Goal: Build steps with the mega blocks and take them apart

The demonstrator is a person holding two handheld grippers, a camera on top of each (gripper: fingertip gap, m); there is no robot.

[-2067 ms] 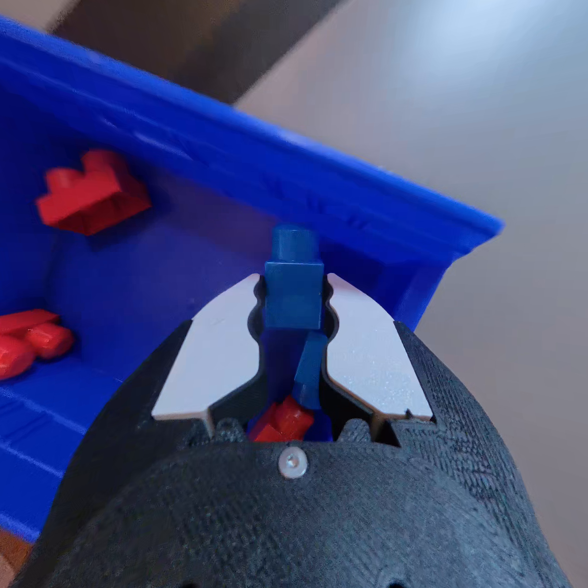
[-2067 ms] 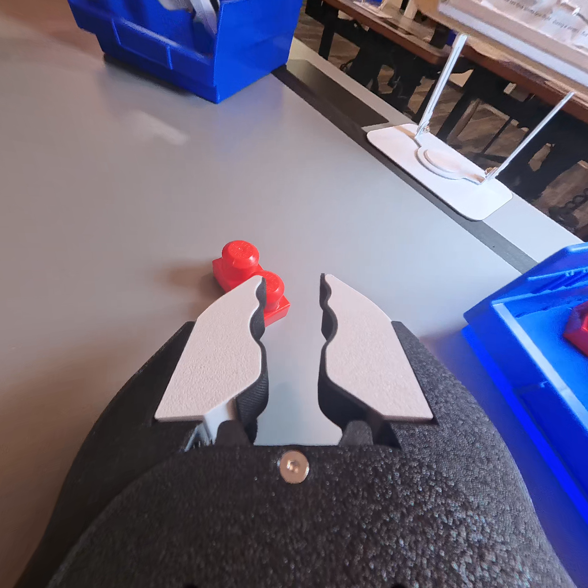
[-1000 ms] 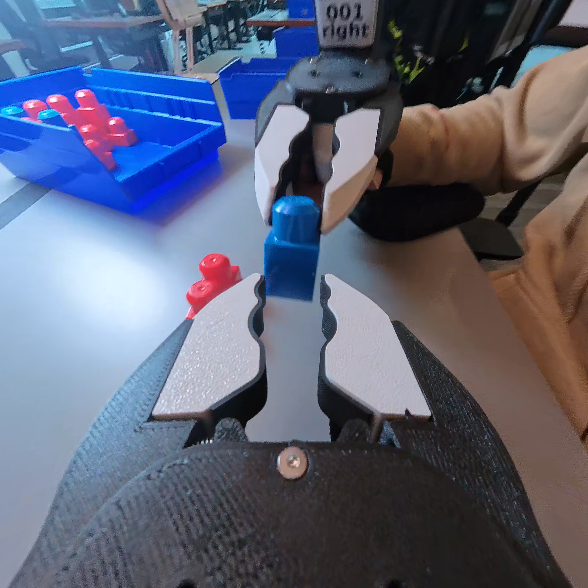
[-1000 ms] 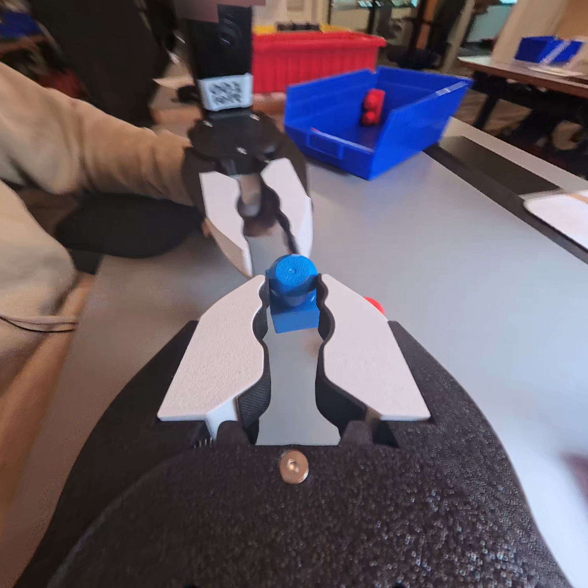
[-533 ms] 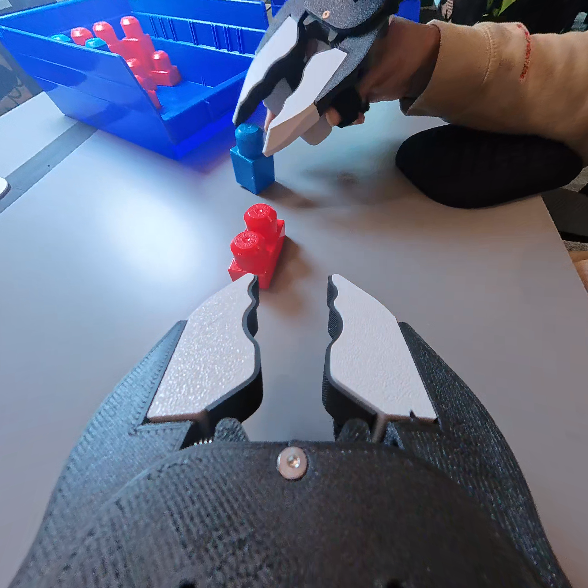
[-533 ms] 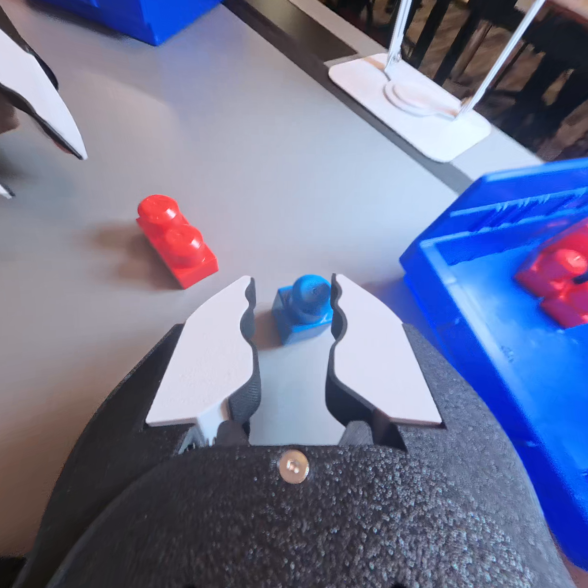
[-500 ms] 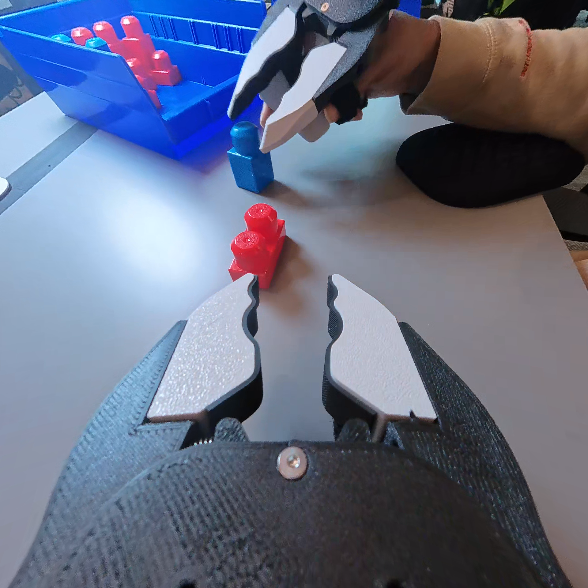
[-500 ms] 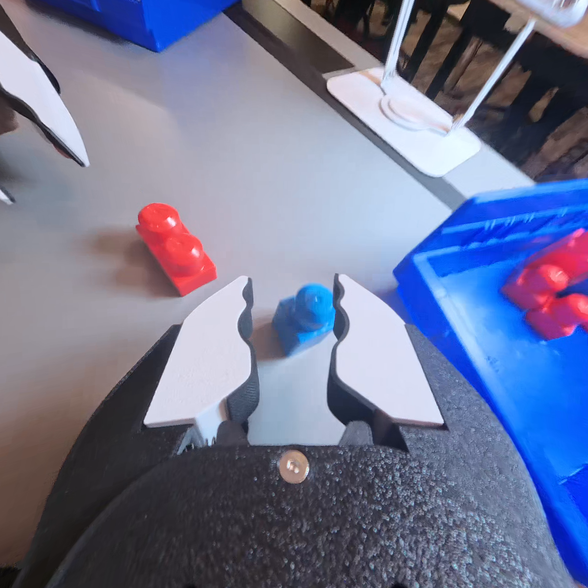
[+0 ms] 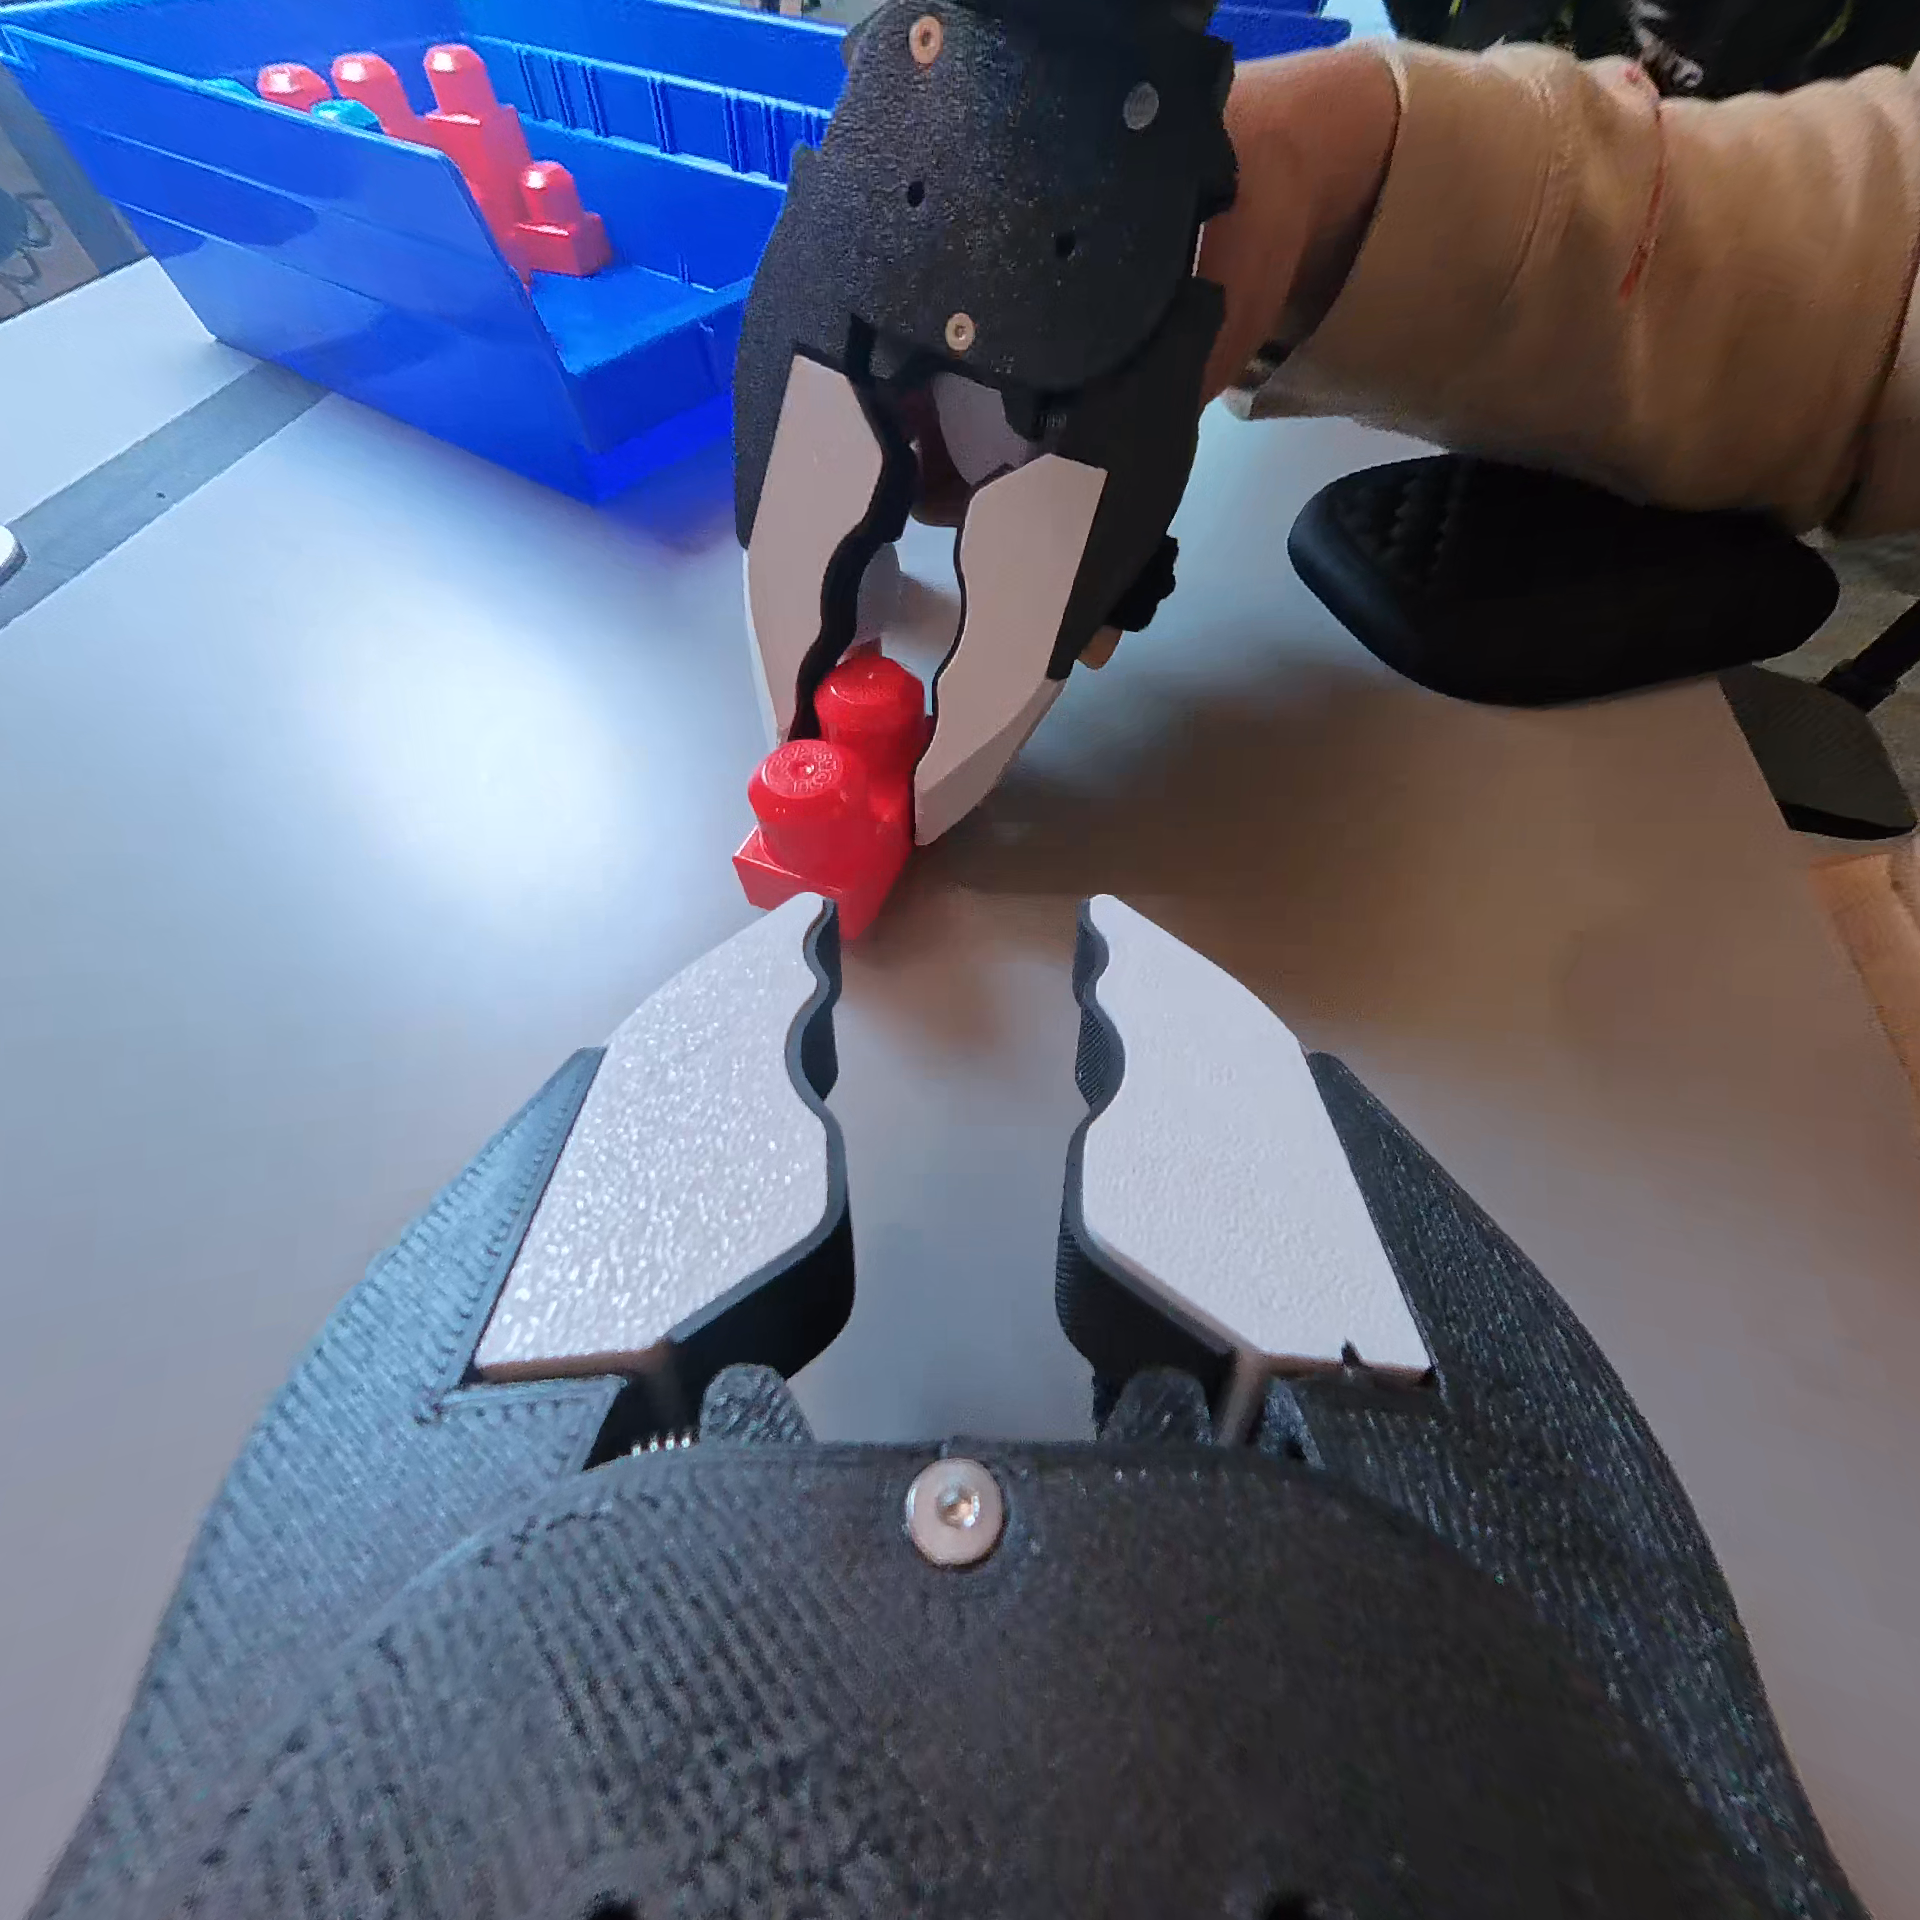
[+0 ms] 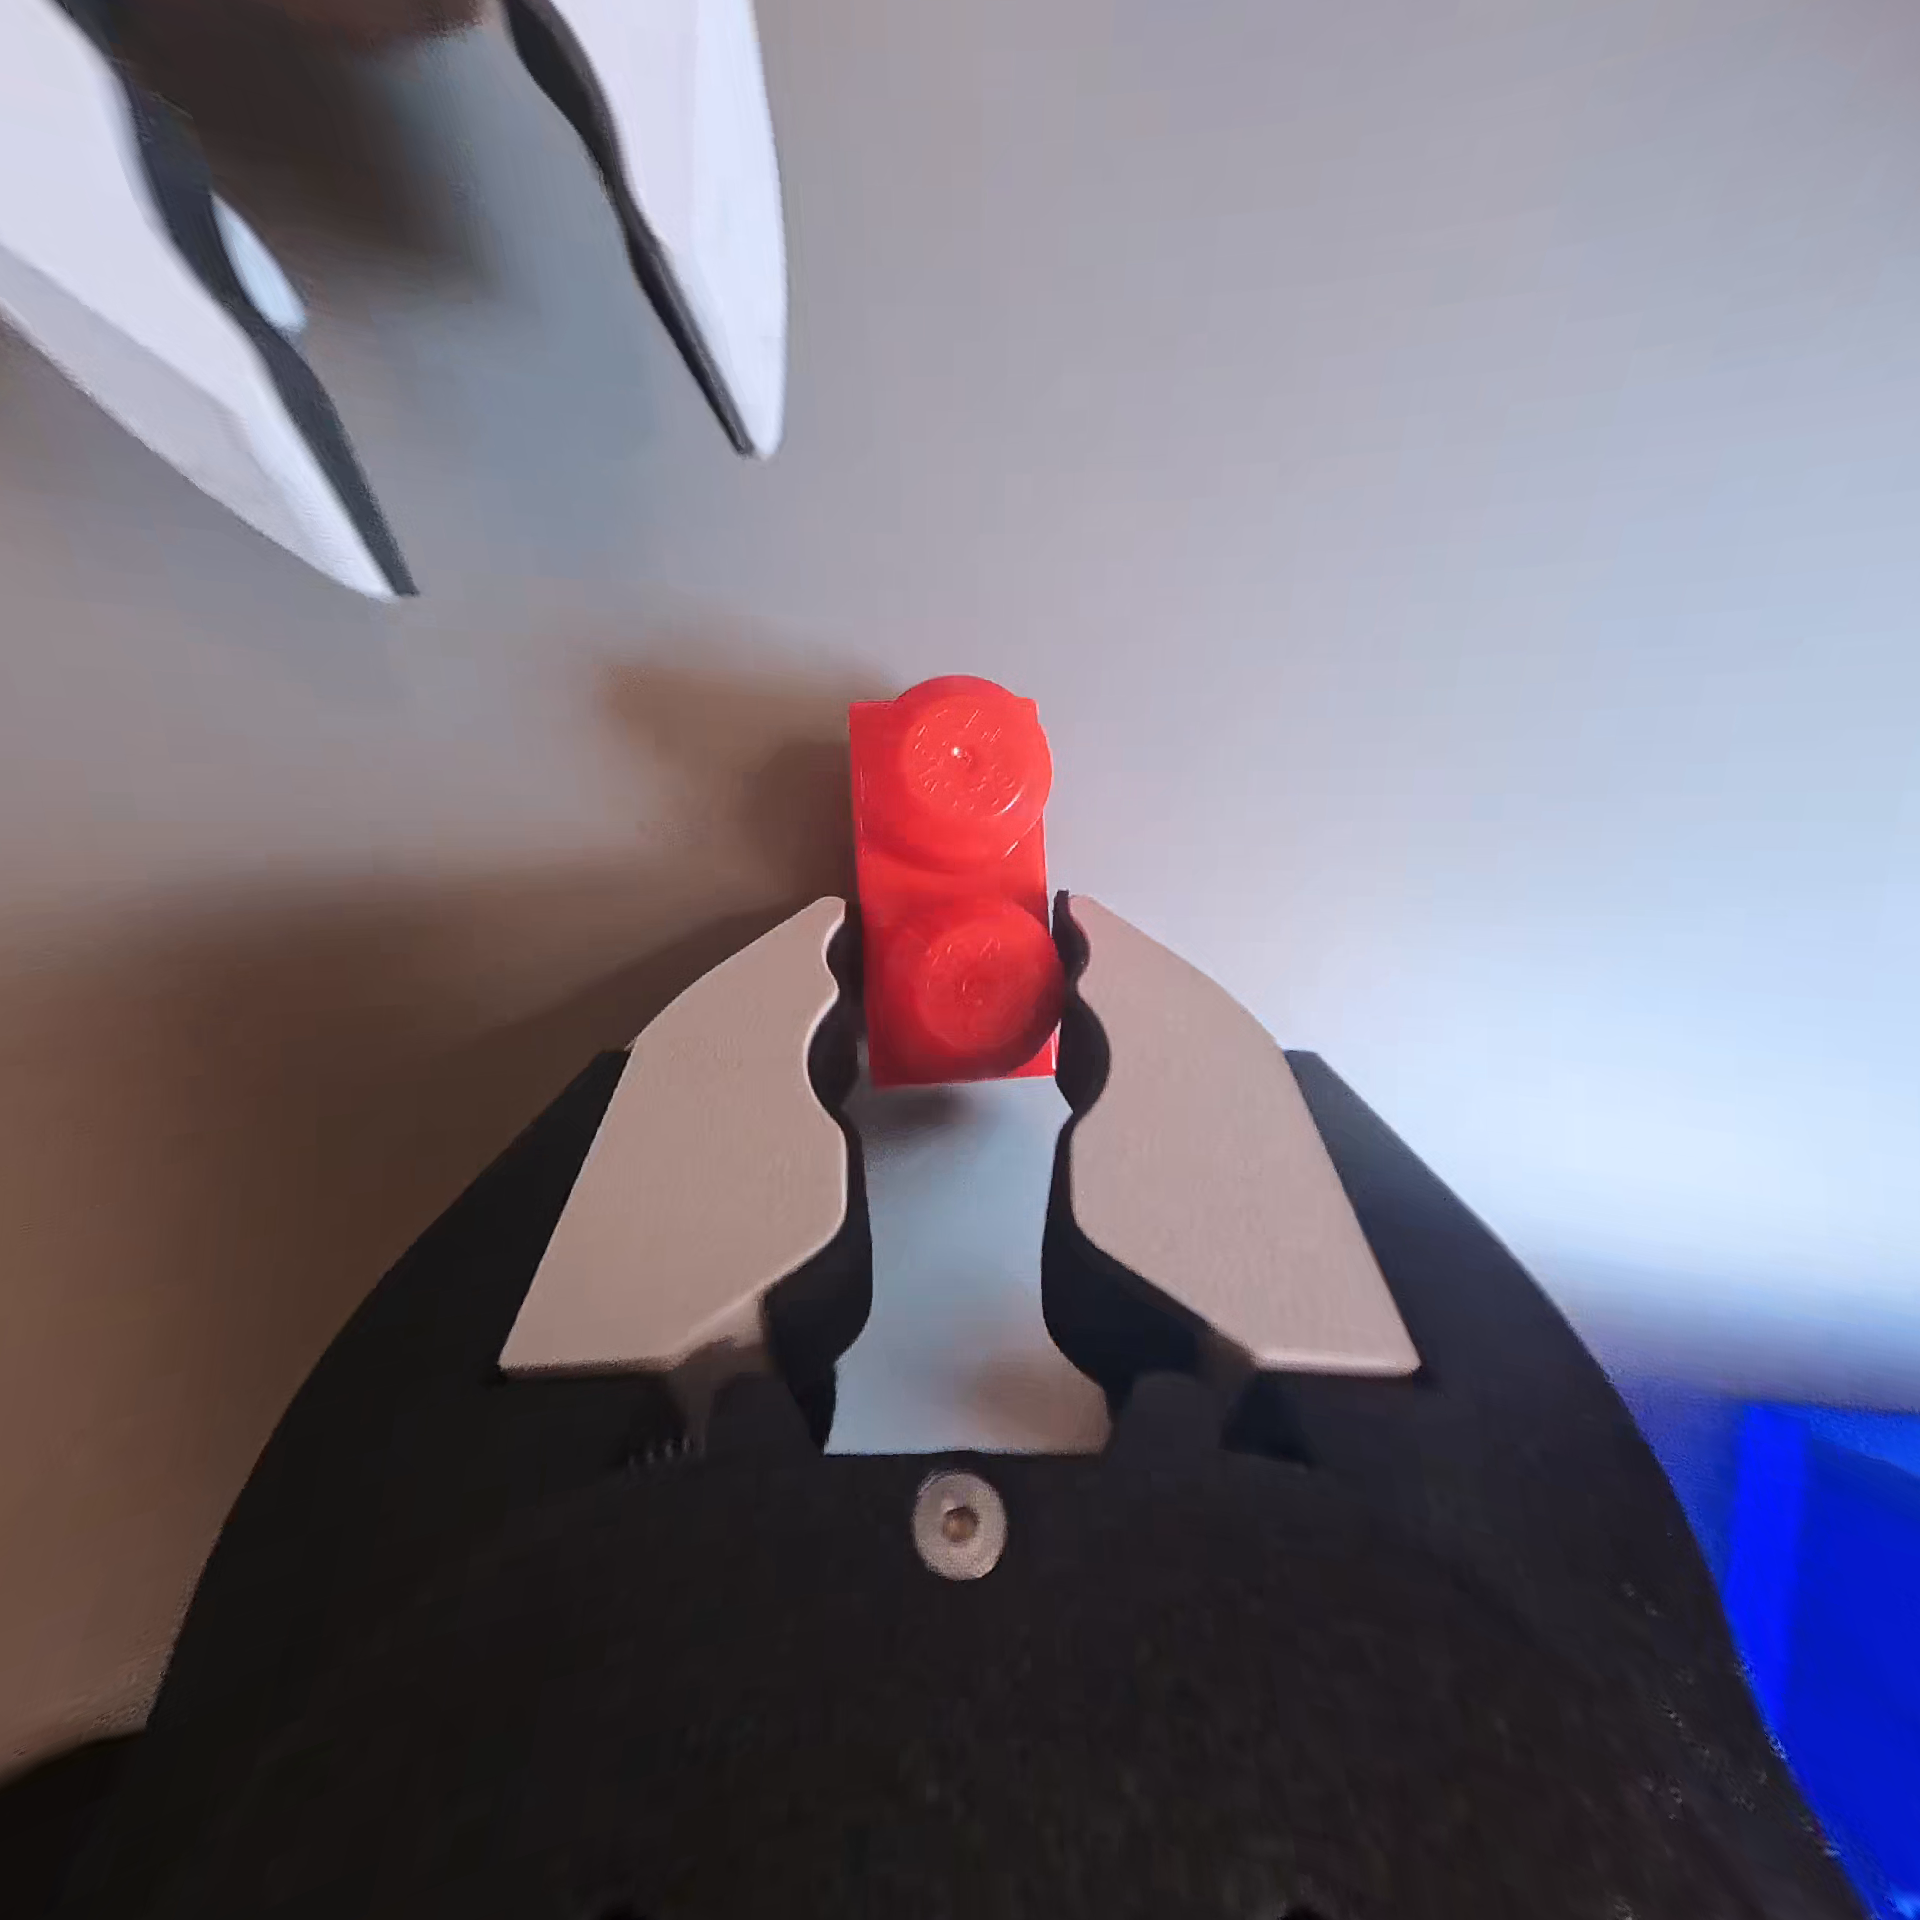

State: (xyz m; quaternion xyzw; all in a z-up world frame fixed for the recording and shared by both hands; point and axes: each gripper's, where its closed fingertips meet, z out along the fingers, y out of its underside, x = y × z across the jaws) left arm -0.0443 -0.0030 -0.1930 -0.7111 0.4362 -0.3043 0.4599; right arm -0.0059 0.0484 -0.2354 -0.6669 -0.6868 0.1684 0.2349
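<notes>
A red two-stud block lies on the grey table. My right gripper comes down from above, and its jaws clasp the block's far stud from both sides. In the right wrist view the block sits between the tips of the right gripper, which touch its sides. My left gripper is open and empty, low over the table, with its left fingertip right next to the block's near corner. It also shows in the right wrist view. No blue block is in view.
A blue bin stands at the back left with red blocks stacked like steps inside; a blue corner shows in the right wrist view. A person's sleeve and a black chair seat are at the right. Left tips to right tips: about 8 centimetres.
My right gripper has left the blue block by the bin, come over to the red block and closed around it. My left gripper has moved forward, up to the red block.
</notes>
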